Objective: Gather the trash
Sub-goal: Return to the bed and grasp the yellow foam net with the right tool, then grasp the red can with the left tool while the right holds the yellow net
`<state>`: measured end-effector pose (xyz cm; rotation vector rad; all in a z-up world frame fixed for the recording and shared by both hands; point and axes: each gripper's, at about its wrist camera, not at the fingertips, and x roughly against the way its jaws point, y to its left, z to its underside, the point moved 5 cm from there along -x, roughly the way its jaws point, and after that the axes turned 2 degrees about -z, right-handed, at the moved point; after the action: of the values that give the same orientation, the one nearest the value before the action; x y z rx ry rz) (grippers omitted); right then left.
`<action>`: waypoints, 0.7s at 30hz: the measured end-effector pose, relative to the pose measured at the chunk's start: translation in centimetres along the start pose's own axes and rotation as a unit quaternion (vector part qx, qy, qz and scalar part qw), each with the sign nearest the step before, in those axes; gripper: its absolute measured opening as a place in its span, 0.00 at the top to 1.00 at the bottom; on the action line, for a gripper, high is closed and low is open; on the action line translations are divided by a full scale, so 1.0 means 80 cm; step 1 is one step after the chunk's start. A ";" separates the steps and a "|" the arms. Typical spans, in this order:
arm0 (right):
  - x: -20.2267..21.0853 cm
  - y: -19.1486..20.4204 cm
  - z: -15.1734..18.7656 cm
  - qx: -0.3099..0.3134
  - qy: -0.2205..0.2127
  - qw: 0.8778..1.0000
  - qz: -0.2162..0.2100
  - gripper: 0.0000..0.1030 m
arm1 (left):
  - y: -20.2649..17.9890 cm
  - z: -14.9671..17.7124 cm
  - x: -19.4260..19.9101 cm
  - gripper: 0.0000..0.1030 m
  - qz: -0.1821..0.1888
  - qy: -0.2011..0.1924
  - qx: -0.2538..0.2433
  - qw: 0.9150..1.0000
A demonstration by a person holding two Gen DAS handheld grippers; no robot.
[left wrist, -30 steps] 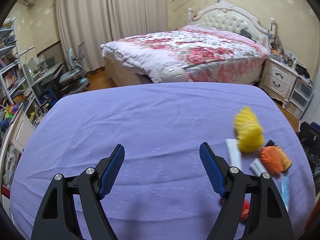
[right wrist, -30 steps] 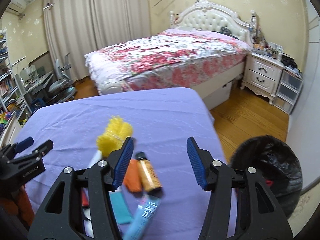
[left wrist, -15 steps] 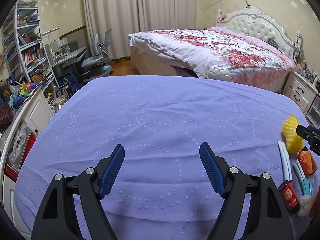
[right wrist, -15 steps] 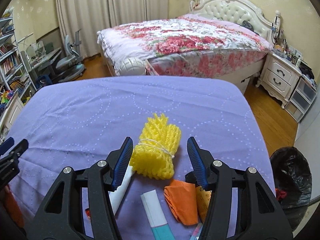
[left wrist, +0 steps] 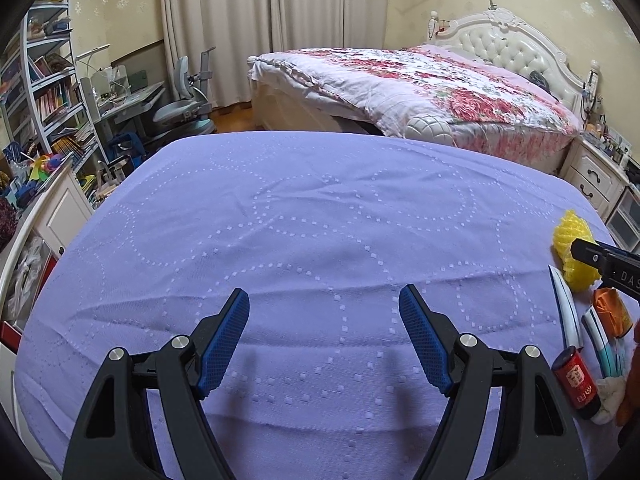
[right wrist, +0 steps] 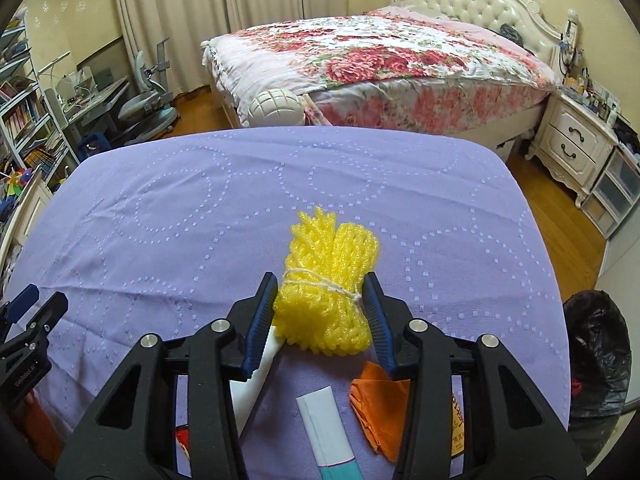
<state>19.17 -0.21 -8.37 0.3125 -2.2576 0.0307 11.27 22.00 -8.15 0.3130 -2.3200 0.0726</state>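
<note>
Here the right gripper (right wrist: 320, 300) has just been closing, and its blue pads (right wrist: 262, 320) now sit against both sides of the yellow foam fruit net (right wrist: 330, 284), a bundle tied round with white string. The net lies on the purple tablecloth (right wrist: 200, 208) near the table's right edge. Just behind it, toward the camera, lie a white tube (right wrist: 256, 376), a white-and-teal packet (right wrist: 328, 428) and an orange wrapper (right wrist: 378, 404). Off the right edge, on the floor, stands a bin lined with a black bag (right wrist: 596, 348). The left gripper (left wrist: 324, 336) hovers over bare cloth with its jaws wide apart and nothing between them. A small red bottle (left wrist: 574, 376) lies near the table's right edge.
</note>
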 end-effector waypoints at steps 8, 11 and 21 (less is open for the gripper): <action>0.044 -0.018 0.000 -0.005 -0.038 0.999 0.009 0.60 | -0.022 0.007 0.014 0.27 0.024 0.004 -0.002 1.000; 0.066 -0.033 0.008 -0.013 -0.054 0.998 0.016 0.60 | -0.040 0.011 0.023 0.27 0.038 0.004 -0.010 0.999; 0.129 -0.101 0.060 -0.019 -0.083 0.992 0.090 0.60 | -0.108 0.025 0.063 0.27 0.074 -0.008 -0.047 0.996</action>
<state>11.07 -10.88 -4.34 0.0923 -2.4433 0.0576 8.64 12.33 -6.33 0.0949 -2.3511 0.0349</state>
